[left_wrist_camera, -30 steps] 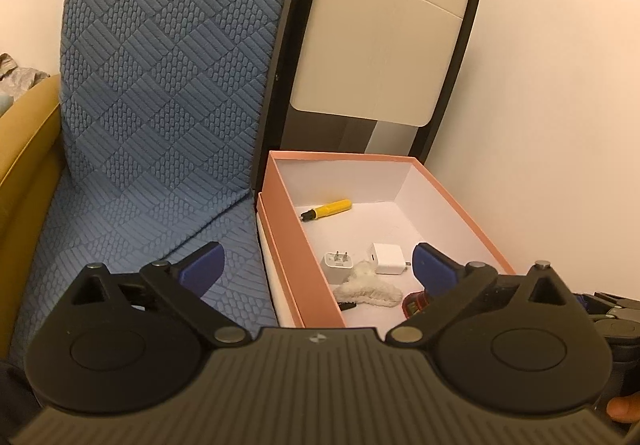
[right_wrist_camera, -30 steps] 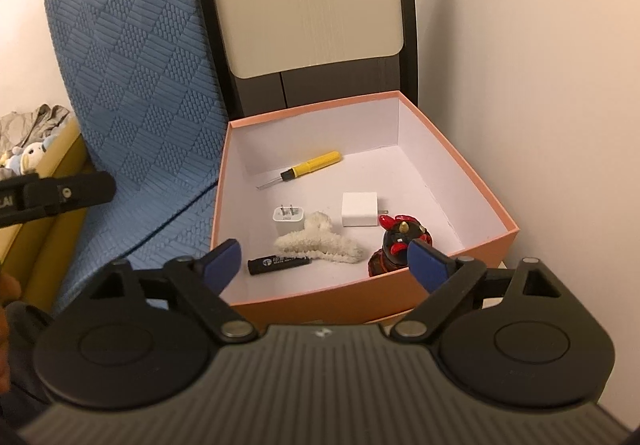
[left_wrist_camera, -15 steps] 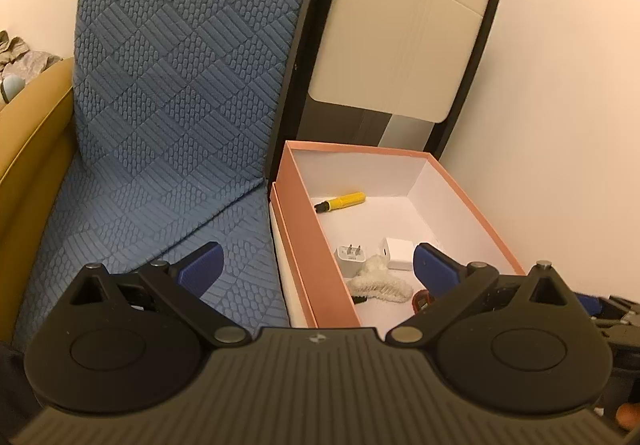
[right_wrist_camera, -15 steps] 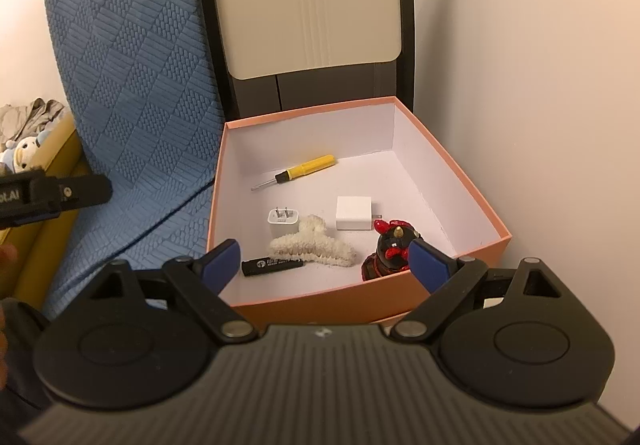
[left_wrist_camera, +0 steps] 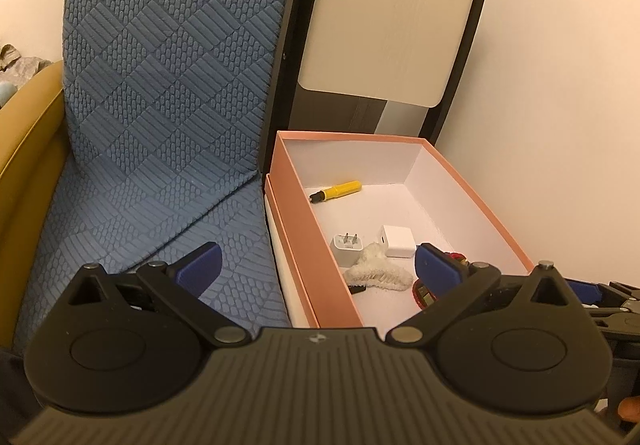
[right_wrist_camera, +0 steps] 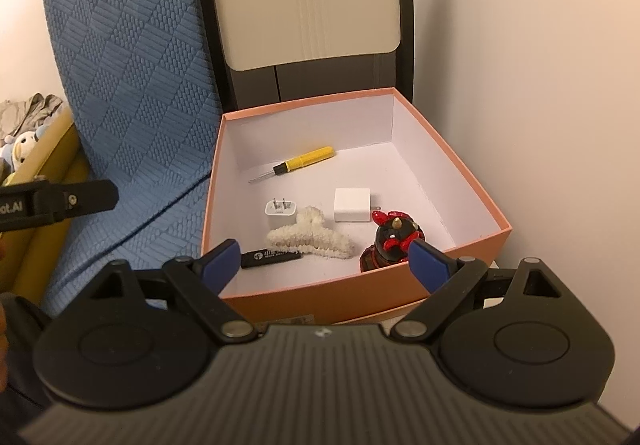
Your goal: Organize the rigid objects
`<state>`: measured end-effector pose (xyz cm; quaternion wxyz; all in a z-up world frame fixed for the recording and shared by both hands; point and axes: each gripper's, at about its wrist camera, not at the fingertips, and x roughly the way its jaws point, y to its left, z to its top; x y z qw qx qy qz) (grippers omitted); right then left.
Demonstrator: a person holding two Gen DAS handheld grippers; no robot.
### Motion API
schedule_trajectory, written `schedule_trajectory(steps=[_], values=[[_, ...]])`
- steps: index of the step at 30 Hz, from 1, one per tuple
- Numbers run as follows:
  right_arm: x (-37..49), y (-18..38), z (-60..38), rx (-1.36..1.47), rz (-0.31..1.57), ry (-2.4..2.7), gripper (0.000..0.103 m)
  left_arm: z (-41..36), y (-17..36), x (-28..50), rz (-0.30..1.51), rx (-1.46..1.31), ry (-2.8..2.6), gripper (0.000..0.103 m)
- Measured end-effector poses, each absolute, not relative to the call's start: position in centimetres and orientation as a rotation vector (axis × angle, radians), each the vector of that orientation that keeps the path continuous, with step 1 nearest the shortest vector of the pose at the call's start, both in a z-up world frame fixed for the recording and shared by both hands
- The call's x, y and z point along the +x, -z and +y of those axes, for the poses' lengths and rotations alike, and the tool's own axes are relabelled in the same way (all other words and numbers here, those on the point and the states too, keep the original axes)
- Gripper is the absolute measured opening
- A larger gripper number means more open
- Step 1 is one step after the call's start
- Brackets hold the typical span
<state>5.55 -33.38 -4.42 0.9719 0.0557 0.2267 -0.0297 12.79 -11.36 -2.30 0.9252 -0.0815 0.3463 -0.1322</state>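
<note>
Box (right_wrist_camera: 348, 287) in salmon pink sits beside the blue cushion (right_wrist_camera: 132, 93), holding a yellow screwdriver (right_wrist_camera: 306, 159) near the back, two white chargers (right_wrist_camera: 280, 213) (right_wrist_camera: 352, 204), a fuzzy white hair claw (right_wrist_camera: 310, 235), a black USB stick (right_wrist_camera: 270, 257) and a red-black figurine (right_wrist_camera: 394, 239). Left gripper (left_wrist_camera: 318, 265) and right gripper (right_wrist_camera: 324, 259) both hover near the front edge, jaws spread wide, nothing held.

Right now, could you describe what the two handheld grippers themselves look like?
Both look alike: the left gripper and right gripper each have a ribbed dark grey body, black linkage arms with silver pivot pins, two round black discs, and blue fingertips. A small pale logo sits at the body's centre. No cables or sleeves show.
</note>
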Motion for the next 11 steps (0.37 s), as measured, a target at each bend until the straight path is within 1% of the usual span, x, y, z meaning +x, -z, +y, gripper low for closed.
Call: schedule_trajectory(steps=[11], values=[[5.34,4.44,-33.80,0.123,0.449,0.066,0.092,-11.16,2.42,12.72,0.704,-0.172,0.271,0.103]])
